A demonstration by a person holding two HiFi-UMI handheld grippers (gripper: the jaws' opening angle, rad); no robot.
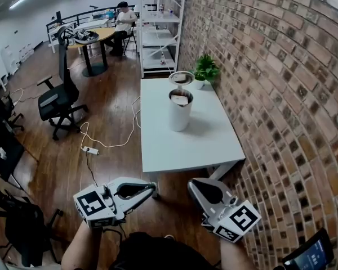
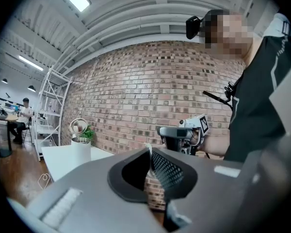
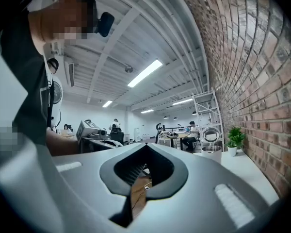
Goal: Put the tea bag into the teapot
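Observation:
The white teapot [image 1: 179, 112] stands upright near the far end of the white table [image 1: 203, 145], its round lid [image 1: 181, 78] flipped up. A pale thing lies in its open top; I cannot tell whether it is the tea bag. The teapot also shows small in the left gripper view [image 2: 80, 148] and the right gripper view [image 3: 211, 152]. My left gripper [image 1: 153, 188] and right gripper [image 1: 190, 183] hang close to my body, short of the table's near edge. Both are shut with nothing between the jaws [image 2: 149, 150] [image 3: 146, 144].
A small potted plant [image 1: 205, 70] stands behind the teapot by the brick wall [image 1: 281, 94]. A white shelf rack [image 1: 160, 27] rises past the table's far end. An office chair [image 1: 59, 100] and a power strip [image 1: 91, 150] with cable are on the wooden floor at left. A person sits far back.

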